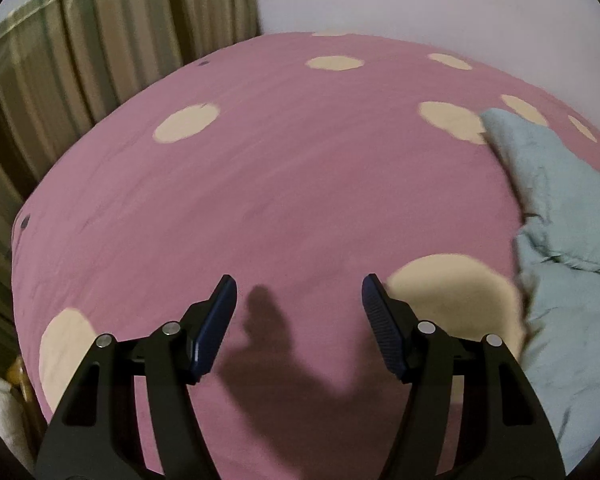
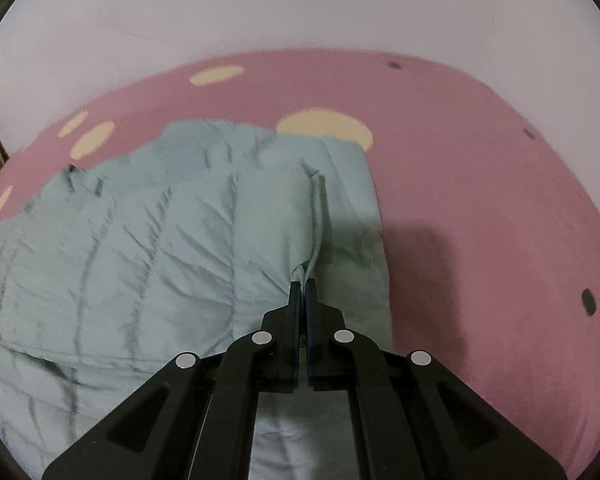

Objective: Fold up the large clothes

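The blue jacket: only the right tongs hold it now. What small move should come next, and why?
Probably bring the left tongs rightward to the blue jacket and take an edge. They are open over the bare pink bedsheet, holding nothing, while the right tongs are shut on a fold of it. A large garment likely needs two grips to fold evenly.

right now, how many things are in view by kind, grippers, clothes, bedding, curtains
grippers: 2, left gripper open over the bedsheet, right gripper shut on the jacket
clothes: 1, a light blue quilted jacket
bedding: 1, a pink bedsheet with cream dots
curtains: 1, a striped curtain
total: 5
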The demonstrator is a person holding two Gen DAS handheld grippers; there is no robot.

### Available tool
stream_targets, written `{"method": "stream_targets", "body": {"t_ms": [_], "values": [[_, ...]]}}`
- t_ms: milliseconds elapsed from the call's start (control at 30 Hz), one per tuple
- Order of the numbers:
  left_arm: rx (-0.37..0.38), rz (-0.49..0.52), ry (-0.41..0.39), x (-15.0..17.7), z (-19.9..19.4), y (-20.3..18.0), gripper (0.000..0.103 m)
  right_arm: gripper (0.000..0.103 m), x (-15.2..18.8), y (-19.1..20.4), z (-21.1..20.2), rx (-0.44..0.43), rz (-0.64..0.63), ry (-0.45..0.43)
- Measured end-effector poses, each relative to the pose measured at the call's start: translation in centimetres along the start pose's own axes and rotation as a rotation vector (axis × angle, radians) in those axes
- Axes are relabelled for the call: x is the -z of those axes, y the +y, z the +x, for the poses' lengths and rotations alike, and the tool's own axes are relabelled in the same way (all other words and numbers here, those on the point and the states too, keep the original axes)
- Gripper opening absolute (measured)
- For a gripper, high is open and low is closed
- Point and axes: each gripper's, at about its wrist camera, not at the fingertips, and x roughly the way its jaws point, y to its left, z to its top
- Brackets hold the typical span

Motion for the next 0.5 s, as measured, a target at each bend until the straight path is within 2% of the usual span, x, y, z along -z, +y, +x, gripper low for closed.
{"method": "stream_targets", "body": {"t_ms": [100,333,500], "values": [[0.038,0.029,-0.009,-0.7,-0.4,-2.1,0.065,0.002,0.4,-0.3,1.3,-0.007,0.002,0.024],[0.121,0.089,-0.014,-2.1,-1.2,-6.9,0.065,0.004,0.3,-1.3,0.7,-0.051,0.033,0.027],[0.200,0.149,-0.042,-3.6,-2.6,-11.3,0.065,0.004,-0.5,-0.6,-2.7,-0.086,0.069,-0.063]]}}
